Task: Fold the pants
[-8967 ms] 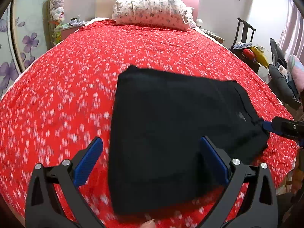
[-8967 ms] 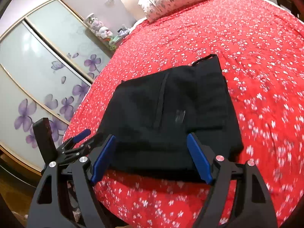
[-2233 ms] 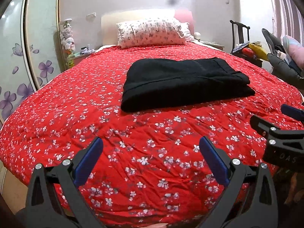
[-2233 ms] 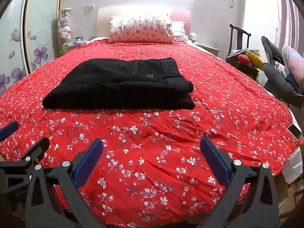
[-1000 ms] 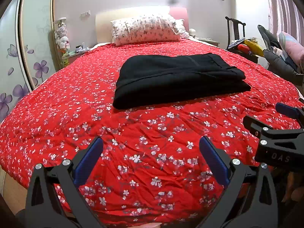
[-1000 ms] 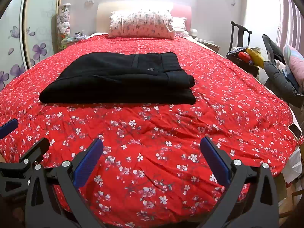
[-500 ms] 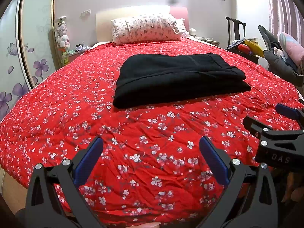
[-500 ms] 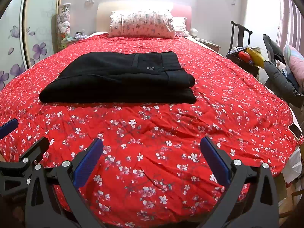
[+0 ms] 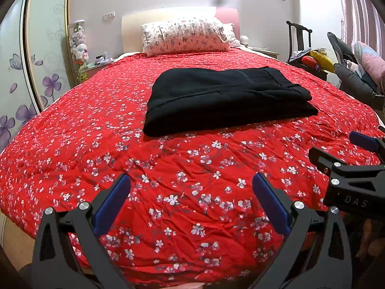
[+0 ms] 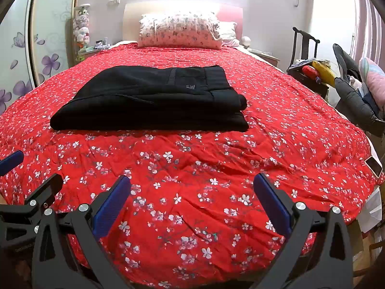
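The black pants (image 9: 223,98) lie folded in a flat rectangle in the middle of the red flowered bed (image 9: 96,125). They also show in the right wrist view (image 10: 154,101). My left gripper (image 9: 191,192) is open and empty, low over the foot of the bed, well short of the pants. My right gripper (image 10: 192,192) is open and empty too, beside the left one and equally far from the pants. Each gripper shows at the edge of the other's view.
A flowered pillow (image 9: 185,38) lies at the headboard. A wardrobe with purple flower doors (image 9: 31,72) stands on the left. A dark chair (image 10: 305,55) and piled clothes (image 10: 356,89) stand on the right. A phone (image 10: 373,166) lies at the bed's right edge.
Nine seconds ago both grippers were right at the pants; they have since drawn back to the foot of the bed. In the last second nothing has visibly moved.
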`<action>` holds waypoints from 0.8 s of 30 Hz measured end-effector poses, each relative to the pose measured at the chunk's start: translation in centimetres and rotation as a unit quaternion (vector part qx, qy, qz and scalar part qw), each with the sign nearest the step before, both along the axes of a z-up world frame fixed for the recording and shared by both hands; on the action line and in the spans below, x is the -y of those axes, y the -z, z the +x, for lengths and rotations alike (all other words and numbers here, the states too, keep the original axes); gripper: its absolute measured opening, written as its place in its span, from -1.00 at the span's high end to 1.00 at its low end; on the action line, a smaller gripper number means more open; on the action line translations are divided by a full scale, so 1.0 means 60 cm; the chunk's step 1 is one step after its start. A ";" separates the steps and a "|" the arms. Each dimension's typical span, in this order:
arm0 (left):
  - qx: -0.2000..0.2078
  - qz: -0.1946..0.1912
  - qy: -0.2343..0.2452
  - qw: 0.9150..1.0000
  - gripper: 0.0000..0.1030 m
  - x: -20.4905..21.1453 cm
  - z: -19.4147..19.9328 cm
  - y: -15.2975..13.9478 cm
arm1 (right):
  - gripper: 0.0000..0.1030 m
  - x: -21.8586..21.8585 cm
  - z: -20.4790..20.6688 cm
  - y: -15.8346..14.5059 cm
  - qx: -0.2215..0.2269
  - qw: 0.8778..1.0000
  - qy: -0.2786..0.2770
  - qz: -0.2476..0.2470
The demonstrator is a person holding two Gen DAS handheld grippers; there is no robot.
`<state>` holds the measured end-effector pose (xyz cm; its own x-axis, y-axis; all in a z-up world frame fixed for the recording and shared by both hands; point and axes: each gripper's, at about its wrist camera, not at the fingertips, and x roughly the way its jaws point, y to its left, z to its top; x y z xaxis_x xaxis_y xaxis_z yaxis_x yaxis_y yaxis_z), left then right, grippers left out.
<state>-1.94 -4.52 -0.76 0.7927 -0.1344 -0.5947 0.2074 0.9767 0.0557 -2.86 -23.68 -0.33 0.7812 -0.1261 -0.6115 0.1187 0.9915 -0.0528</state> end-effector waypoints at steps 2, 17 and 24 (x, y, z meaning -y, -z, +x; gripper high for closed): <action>0.000 -0.001 0.000 1.000 -0.96 -0.001 0.001 0.000 | -0.97 0.001 0.001 0.000 0.000 1.000 0.000 0.000; 0.012 0.001 0.001 1.000 -0.96 0.002 -0.007 -0.004 | -0.97 0.002 0.003 0.003 -0.002 1.000 -0.002 0.000; 0.008 0.001 0.000 1.000 -0.96 0.003 -0.007 -0.003 | -0.97 0.012 0.008 0.009 -0.003 1.000 -0.005 0.003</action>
<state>-2.37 -4.70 -0.55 0.8022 -0.1332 -0.5820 0.2066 0.9765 0.0612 -2.40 -24.42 -0.90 0.7785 -0.1139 -0.6173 0.1077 0.9931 -0.0475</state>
